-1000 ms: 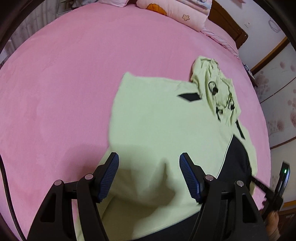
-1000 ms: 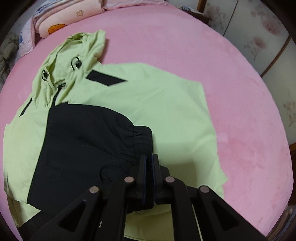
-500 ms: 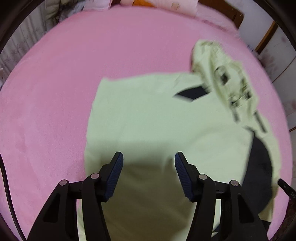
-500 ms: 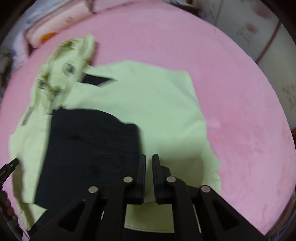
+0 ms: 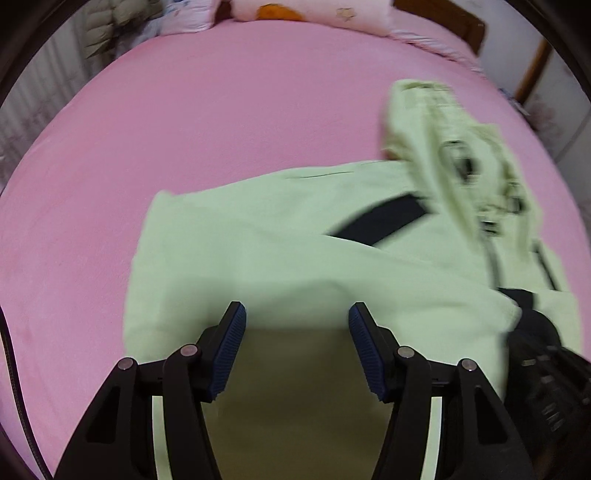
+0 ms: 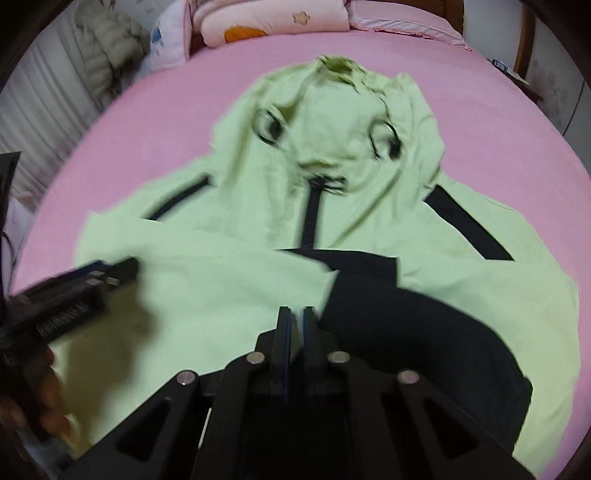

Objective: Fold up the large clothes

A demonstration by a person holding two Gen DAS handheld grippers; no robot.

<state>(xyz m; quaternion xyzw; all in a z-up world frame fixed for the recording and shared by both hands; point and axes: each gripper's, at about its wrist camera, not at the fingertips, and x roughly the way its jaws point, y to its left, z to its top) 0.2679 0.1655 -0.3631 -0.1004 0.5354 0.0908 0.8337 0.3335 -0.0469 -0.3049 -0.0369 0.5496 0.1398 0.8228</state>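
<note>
hoodie half-folded on bed, both grippers empty over it

landmark = the hoodie. pale green with black panels, lying flat on the pink bed sheet, roughly mid-bed.

- hood is at the hoodie's far end, crumpled, pointing toward the pillows at the head of the bed. two dark drawcord eyelets show on it, zip line runs down from its base.
- black sleeve is folded across the hoodie's near right part; its upper end lies just beside the right gripper's tips.
- black diagonal stripes on both shoulders, either side of the hood.
- left gripper: jaws apart, blue pads visible, nothing between them. it hangs over the hoodie's near left area, casting a dark shadow on the green cloth. can't tell if the tips touch the fabric.
- right gripper: jaws together, only a thin slit between the pads, no cloth visibly pinched. sits over the hoodie's near middle, on the line below the zip.
- in the right wrist view the left gripper is seen from the side over the hoodie's left edge, with the person's fingers wrapped on its handle. blurred.
- grey padded jacket lies off beyond the hoodie's far left, near the pillows.
</note>
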